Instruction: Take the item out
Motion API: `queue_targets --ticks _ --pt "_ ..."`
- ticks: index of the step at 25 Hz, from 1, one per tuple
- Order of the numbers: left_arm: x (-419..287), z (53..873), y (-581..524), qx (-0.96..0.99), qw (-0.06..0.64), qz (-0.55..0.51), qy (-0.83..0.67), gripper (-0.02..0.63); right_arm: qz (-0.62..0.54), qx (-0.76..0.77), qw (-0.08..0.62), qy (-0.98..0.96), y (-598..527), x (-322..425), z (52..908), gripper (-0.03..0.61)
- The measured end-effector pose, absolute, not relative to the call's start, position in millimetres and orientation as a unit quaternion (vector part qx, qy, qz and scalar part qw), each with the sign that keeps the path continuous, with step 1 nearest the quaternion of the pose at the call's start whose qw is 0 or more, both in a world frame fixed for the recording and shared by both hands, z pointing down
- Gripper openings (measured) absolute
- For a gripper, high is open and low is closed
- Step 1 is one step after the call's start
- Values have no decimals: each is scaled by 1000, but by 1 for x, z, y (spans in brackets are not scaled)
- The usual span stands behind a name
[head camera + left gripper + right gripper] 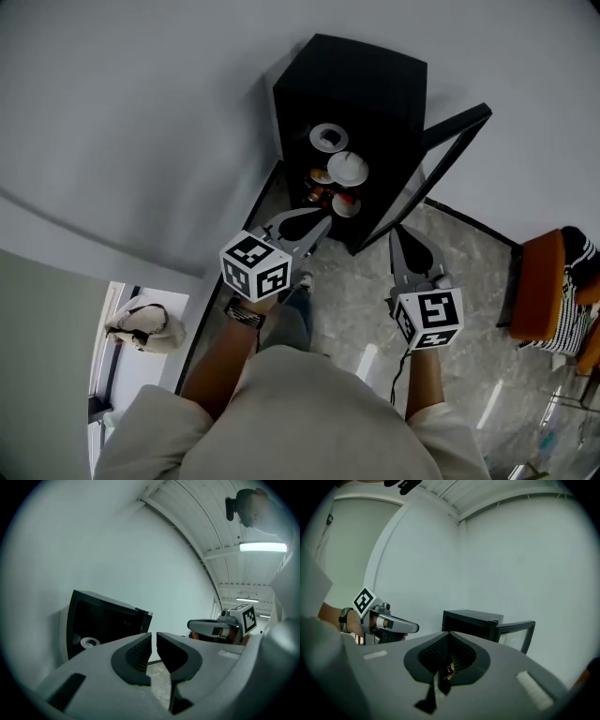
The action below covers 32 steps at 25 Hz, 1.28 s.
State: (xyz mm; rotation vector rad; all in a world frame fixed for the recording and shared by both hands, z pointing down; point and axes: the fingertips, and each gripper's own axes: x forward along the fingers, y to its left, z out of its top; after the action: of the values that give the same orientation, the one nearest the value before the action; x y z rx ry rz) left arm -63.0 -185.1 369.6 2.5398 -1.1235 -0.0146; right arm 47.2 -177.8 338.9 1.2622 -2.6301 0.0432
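Note:
A black cabinet (375, 84) stands against the wall with its glass door (452, 150) swung open to the right. On its shelves sit a white ring-shaped dish (329, 137), a white bowl (348, 169) and a smaller dish (345, 204) beside something orange (320, 193). My left gripper (322, 225) hovers just before the cabinet's lower left; its jaws stand a narrow slit apart (154, 637) with nothing between them. My right gripper (396, 234) is below the door, jaws closed together and empty (449, 634). In the left gripper view the cabinet (103, 620) and one dish (90, 642) show.
An orange chair (539, 286) with a striped cloth stands at the right. A pale bundle (142, 323) lies by the glass wall at lower left. The floor is grey marble (469, 281); a cable runs down from the right gripper.

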Motion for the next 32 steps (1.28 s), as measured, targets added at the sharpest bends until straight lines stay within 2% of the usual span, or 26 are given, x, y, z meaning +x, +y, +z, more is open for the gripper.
queue_targets --ticks 8,14,32 --pt "-65 410 -281 897 223 -10 -382 44 54 457 136 -877 -252 35 375 6" --pt "-62 451 -334 899 251 -6 -359 66 54 471 187 -860 -283 28 416 6" --pt "-66 634 -425 822 475 14 -314 157 132 504 224 -824 -338 24 485 6"
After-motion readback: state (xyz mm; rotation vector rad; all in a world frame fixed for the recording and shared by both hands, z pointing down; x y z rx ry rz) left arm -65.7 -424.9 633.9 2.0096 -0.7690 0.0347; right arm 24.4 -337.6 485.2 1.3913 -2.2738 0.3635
